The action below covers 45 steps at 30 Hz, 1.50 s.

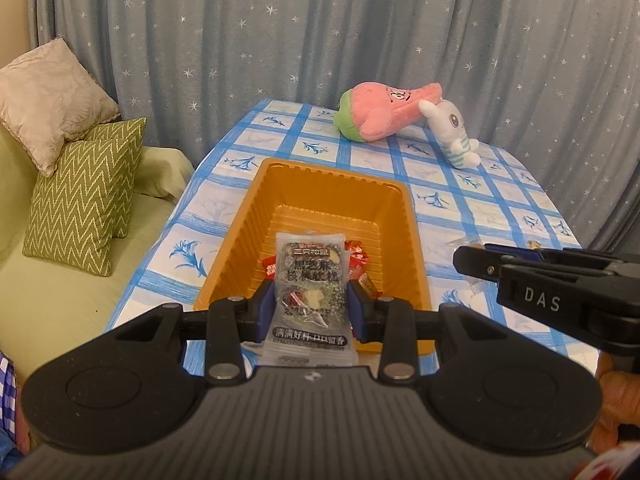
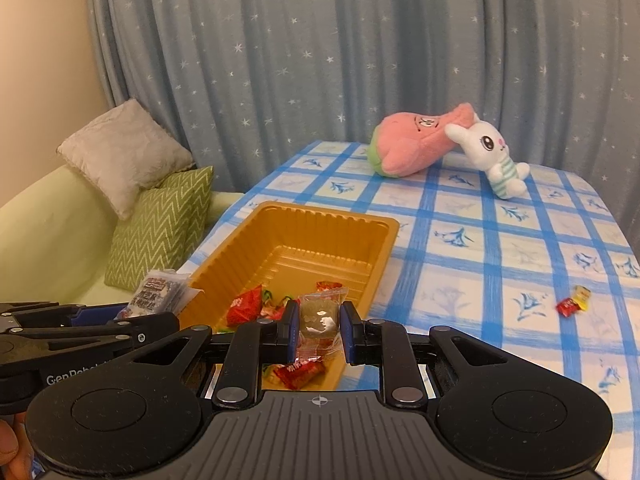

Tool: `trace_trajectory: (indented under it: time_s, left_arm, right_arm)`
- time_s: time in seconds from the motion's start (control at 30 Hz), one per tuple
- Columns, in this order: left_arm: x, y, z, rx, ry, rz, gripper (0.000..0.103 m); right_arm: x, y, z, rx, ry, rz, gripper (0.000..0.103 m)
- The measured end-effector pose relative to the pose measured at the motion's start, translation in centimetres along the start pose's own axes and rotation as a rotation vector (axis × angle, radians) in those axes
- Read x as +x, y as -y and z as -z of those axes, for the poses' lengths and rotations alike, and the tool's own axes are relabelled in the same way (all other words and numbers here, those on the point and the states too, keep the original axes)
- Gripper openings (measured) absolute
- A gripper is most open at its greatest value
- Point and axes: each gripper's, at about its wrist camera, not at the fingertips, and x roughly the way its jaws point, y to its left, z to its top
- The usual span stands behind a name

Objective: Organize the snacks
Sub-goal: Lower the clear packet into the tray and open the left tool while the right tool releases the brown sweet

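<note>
An orange plastic tray [image 1: 404, 216] [image 2: 376, 252] sits on the blue-checked tablecloth with several red-wrapped candies [image 2: 244, 306] in its near end. My left gripper [image 1: 312, 304] is shut on a grey sesame-walnut cake packet [image 1: 312, 276], held over the tray's near end. My right gripper [image 2: 319, 328] is shut on a clear-wrapped pale candy [image 2: 320, 316], above the tray's near right corner. In the right wrist view the left gripper [image 2: 160, 320] and its packet [image 2: 154, 292] show at the lower left. The right gripper [image 1: 472, 264] shows at the right in the left wrist view.
A red and yellow candy [image 2: 574, 300] lies loose on the tablecloth [image 2: 480, 264] to the right of the tray. A pink plush [image 1: 384, 112] and a white rabbit plush [image 1: 456, 132] lie at the table's far end. A green sofa with cushions [image 1: 84, 200] borders the left side.
</note>
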Motion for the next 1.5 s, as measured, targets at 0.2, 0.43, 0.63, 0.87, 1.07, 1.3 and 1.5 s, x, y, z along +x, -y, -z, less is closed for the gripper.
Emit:
trace_trajectory:
  time_s: [0.2,0.43,0.63,0.87,1.07,1.3,1.5]
  left_arm:
    - [1.6,-0.7,-1.0,0.009,-0.006,0.004,0.034]
    - [3.7,-1.1,-2.3,0.036,-0.013,0.001,0.034]
    - [5.7,-1.4,-3.3,0.05,-0.024,0.005,0.034]
    - [7.7,-1.4,-4.0,0.07,-0.044,0.012,0.034]
    - [9.2,-1.3,-4.5,0.089,-0.054,0.016,0.034]
    - [10.6,-1.3,-4.8,0.105,-0.063,0.017,0.034]
    - [11.8,-1.4,-4.9,0.106,-0.062,0.036,0.035]
  right_arm:
    - [1.7,-0.1,-1.0,-0.015,-0.003,0.002,0.022]
    - [4.1,0.1,-2.3,-0.021,-0.014,0.003,0.022]
    - [6.2,-0.1,-2.9,-0.033,-0.033,-0.003,0.022]
    - [8.5,0.0,-3.2,-0.04,-0.055,-0.01,0.022]
    - [10.0,0.5,-3.6,-0.035,-0.068,-0.011,0.022]
    - [11.0,1.1,-3.4,-0.028,-0.079,-0.008,0.022]
    - [11.5,1.5,-3.2,-0.015,-0.089,-0.004,0.022]
